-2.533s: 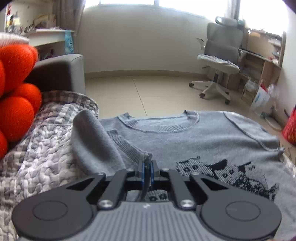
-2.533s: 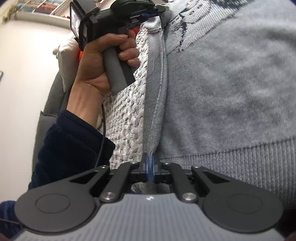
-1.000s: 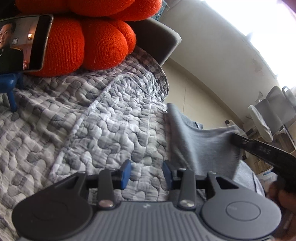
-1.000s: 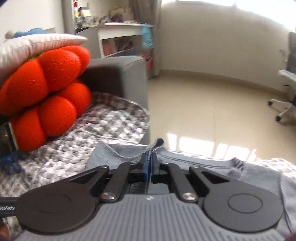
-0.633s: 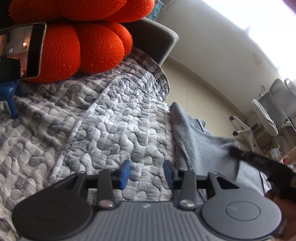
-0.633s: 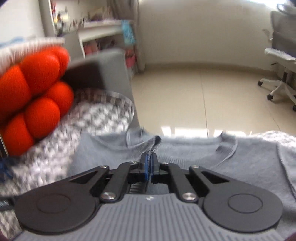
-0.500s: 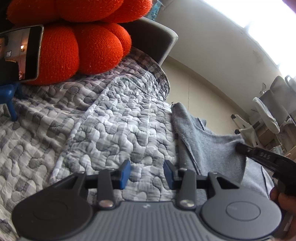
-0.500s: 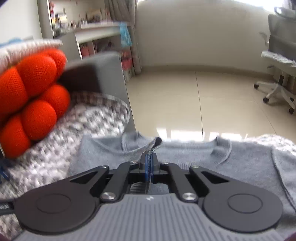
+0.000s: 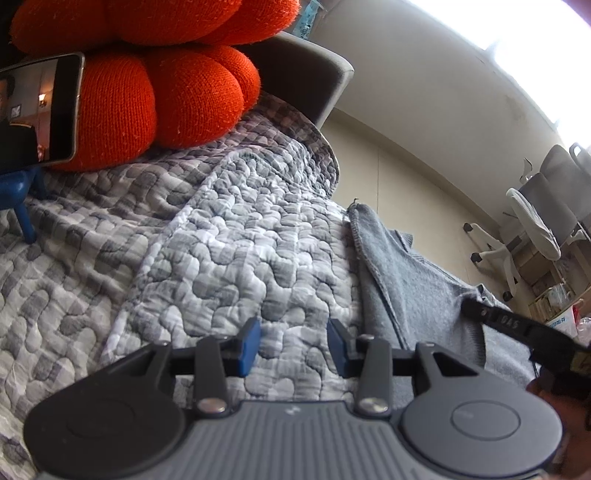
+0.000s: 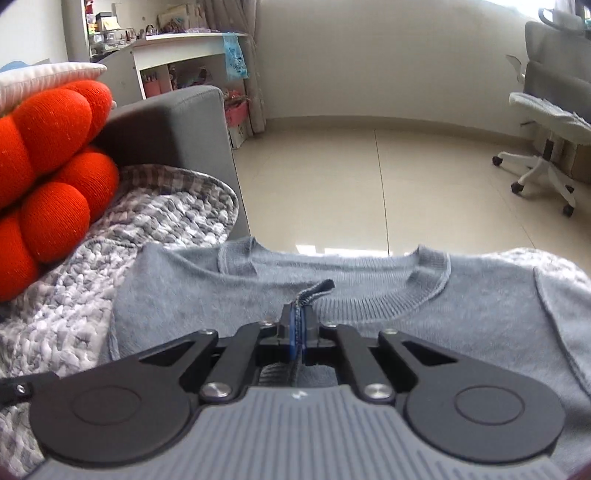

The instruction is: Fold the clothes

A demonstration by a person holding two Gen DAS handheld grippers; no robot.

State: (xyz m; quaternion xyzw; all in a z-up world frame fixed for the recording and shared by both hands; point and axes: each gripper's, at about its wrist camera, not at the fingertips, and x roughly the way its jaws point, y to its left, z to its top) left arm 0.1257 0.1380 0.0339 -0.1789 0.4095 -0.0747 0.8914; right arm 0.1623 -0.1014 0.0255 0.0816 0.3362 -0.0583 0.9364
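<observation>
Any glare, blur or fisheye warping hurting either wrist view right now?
Left wrist view: window blown out at top right, wall line bowed by the fisheye, grey knitted sweater sharp. Right wrist view: evenly lit, slight softness, sun patch on the tiled floor.

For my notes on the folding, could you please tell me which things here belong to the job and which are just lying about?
Job: grey sweater; right gripper pinching its edge; left gripper, open.

Lying about: orange cushion, phone, quilted blanket, office chair.

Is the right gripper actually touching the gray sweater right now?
Touching. The right wrist view shows the right gripper with its blue pads shut on a fold of the gray sweater, whose edge sticks up between them.
</observation>
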